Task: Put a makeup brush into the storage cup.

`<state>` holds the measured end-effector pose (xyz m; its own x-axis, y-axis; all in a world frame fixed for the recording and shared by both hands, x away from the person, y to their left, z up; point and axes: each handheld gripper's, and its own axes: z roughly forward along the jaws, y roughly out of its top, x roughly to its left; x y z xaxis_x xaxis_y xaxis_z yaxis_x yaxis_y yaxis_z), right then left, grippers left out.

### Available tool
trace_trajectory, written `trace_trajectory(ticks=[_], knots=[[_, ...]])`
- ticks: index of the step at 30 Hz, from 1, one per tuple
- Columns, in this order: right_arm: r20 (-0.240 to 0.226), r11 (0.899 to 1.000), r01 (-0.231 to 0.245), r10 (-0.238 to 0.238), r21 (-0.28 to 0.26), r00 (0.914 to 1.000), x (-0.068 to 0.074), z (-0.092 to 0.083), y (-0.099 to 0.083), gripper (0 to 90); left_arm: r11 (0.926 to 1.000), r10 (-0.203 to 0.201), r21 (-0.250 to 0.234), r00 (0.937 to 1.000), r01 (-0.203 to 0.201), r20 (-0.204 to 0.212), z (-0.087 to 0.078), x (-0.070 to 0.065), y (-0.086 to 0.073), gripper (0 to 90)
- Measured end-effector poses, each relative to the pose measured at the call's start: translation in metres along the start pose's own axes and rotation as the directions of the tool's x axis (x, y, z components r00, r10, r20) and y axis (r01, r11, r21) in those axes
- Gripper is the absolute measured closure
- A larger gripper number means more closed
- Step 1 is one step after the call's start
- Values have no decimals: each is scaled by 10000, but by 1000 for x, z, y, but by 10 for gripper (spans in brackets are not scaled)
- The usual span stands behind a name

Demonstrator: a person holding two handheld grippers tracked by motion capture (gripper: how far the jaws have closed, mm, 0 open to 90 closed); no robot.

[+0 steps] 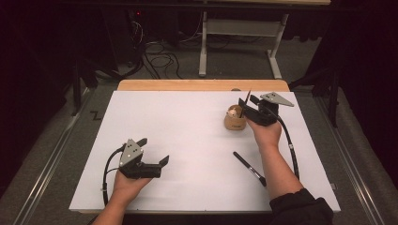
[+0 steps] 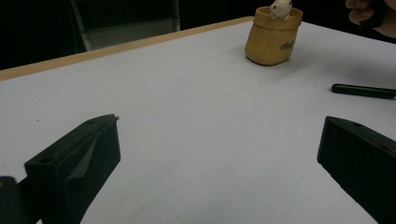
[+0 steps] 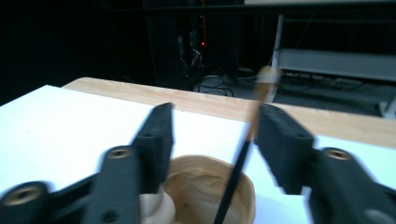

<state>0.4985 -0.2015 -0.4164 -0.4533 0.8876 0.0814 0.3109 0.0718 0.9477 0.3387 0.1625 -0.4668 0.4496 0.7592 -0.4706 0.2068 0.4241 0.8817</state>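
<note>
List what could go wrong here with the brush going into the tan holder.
1. The thin brush leans in the tan holder between the right tool's opened jaws, close to one; lifting away could drag it out.
2. The small holder could tip if the tool bumps its rim.
3. The black pen by the right forearm could get swept.

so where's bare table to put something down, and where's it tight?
The white table is bare across its left and middle, from the far wooden edge down to the left tongs. A free strip also runs along the near edge between the forearms. It is crowded at the right: the holder pot under the open right tongs, with a black pen lying nearer.
</note>
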Motion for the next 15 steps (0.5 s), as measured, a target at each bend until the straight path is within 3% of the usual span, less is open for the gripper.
trace_trajectory(ticks=[4, 15], knots=[[49, 9997, -179, 178, 140, 9998, -4, -2, 0, 296, 10000, -16, -38, 10000, 16, 3, 0, 0, 0, 4], [-738, 9969, 504, -459, 607, 9962, 7, -8, 2, 27, 9999, -76, -123, 10000, 76, -14, -1, 0, 2, 4]])
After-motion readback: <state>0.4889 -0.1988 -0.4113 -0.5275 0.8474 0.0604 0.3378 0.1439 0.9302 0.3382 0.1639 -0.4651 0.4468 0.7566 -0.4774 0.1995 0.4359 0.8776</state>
